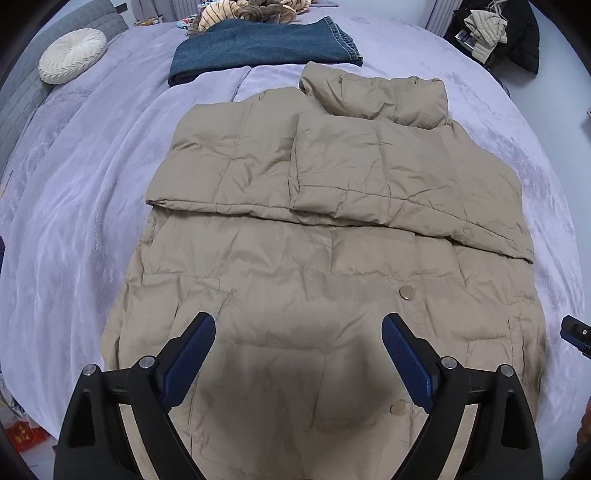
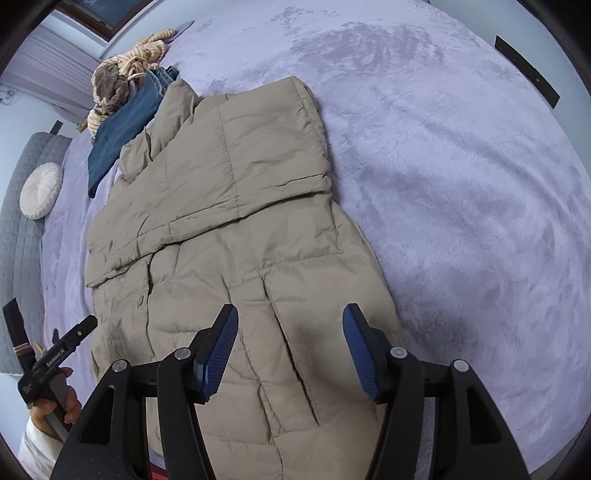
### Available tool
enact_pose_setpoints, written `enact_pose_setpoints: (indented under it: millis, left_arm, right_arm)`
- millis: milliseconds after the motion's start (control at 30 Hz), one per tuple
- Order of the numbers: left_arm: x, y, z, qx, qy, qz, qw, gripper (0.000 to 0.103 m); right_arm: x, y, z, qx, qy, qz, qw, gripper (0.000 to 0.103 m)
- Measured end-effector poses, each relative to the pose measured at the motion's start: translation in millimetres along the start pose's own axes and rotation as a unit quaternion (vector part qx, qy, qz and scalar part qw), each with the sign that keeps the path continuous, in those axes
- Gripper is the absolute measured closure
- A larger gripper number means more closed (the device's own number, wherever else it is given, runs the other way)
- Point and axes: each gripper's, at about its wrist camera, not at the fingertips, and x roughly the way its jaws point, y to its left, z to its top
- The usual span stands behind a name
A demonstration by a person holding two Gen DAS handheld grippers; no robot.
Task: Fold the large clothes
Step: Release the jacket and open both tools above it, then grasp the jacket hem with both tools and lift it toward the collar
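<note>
A tan puffer jacket [image 1: 332,206] lies flat on the lavender bed cover [image 1: 92,184], collar at the far end, both sleeves folded across its chest. My left gripper [image 1: 299,325] is open and empty, hovering above the jacket's lower front near its snap buttons [image 1: 407,292]. In the right wrist view the same jacket [image 2: 236,206] runs away to the upper left. My right gripper [image 2: 290,317] is open and empty above the jacket's hem on the right side, beside a pocket seam. The left gripper [image 2: 55,354] shows at the left edge, held by a hand.
Folded blue jeans [image 1: 258,48] lie beyond the collar, with striped clothes [image 1: 243,11] behind. A round white cushion [image 1: 72,55] rests at the far left by a grey headboard. Dark clothes [image 1: 495,29] are piled at the far right. Bed cover [image 2: 461,184] stretches right of the jacket.
</note>
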Motion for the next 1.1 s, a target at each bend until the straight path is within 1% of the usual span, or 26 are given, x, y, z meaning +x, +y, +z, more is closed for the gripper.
enact_pose_setpoints:
  millis: [33,67,100,133,167,200,300,433,600,733,933,1100]
  left_arm:
    - [-2,0,-3,-0.001,0.001,0.001,1.0000,0.010]
    - [-5,0,-6,-0.003,0.001,0.004,1.0000,0.004]
    - [-8,-1,-9,-0.005,0.003,0.007,1.0000,0.000]
    - [-11,0,-10,-0.007,0.000,0.008,0.9999,0.000]
    - [-13,-1,-13,-0.009,0.000,0.007,0.9999,0.000]
    - [-16,-2,-16,-0.010,0.001,0.006,0.9999,0.000]
    - [-23,-3,-25,-0.014,0.002,0.009,0.9999,0.000]
    - [-27,-1,-37,-0.016,0.014,0.011,0.9997,0.000]
    - [-29,8,-48,-0.011,0.021,0.009,0.9997,0.000]
    - [-24,22,-58,-0.012,0.035,0.000,0.9993,0.000]
    - [-18,44,-76,0.002,0.045,-0.003,0.9990,0.000]
    - [-14,64,-93,0.011,0.056,-0.005,0.9983,0.000]
  right_arm:
    - [-1,2,-2,-0.002,0.002,0.003,1.000,0.036]
    - [-2,3,-4,-0.003,0.004,0.006,1.000,0.034]
    - [-3,5,-6,-0.005,0.005,0.009,1.000,0.031]
    - [-3,7,-8,-0.007,0.007,0.014,1.000,0.029]
    - [-3,9,-11,-0.008,0.009,0.019,1.000,0.024]
    - [-4,10,-14,-0.009,0.011,0.025,1.000,0.022]
    - [-2,15,-21,-0.015,0.021,0.036,0.999,0.022]
    - [-1,21,-30,-0.016,0.031,0.042,0.999,0.022]
    - [1,29,-42,-0.011,0.031,0.046,0.998,0.019]
    - [5,35,-57,0.004,0.032,0.045,0.998,0.019]
    - [12,45,-88,0.025,0.036,0.033,0.998,0.019]
    - [12,44,-113,0.050,0.031,0.027,0.998,0.019]
